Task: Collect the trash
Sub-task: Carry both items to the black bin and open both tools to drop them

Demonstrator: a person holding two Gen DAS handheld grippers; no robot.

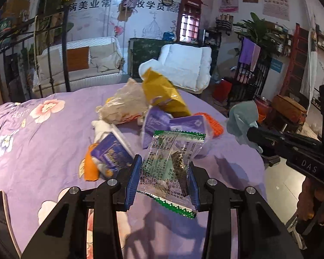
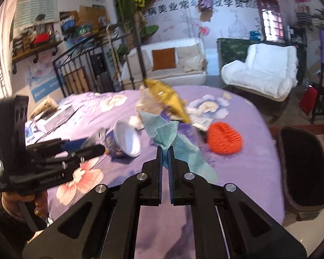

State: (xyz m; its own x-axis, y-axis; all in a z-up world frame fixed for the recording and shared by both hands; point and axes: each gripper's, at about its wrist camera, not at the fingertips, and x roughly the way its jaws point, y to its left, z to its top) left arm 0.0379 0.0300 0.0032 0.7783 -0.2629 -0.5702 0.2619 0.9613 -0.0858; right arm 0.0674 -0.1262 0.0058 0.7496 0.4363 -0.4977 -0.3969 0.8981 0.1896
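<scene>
My left gripper [image 1: 165,166] is shut on a clear snack wrapper with green edges [image 1: 172,161] and holds it above the purple flowered bedspread [image 1: 43,142]. My right gripper [image 2: 165,151] is shut on a crumpled light blue tissue [image 2: 172,142], which also shows in the left wrist view [image 1: 243,120]. A trash pile lies ahead: a yellow bag [image 1: 164,92], a clear plastic bag [image 1: 125,103], purple packets [image 1: 162,123] and a purple paper cup on its side [image 2: 124,140].
A dark woven basket [image 2: 306,172] stands on the floor at the bed's right side. An orange knitted item [image 2: 224,138] lies near the pile. A white armchair [image 2: 263,71] and a cream sofa [image 2: 168,64] stand beyond the bed.
</scene>
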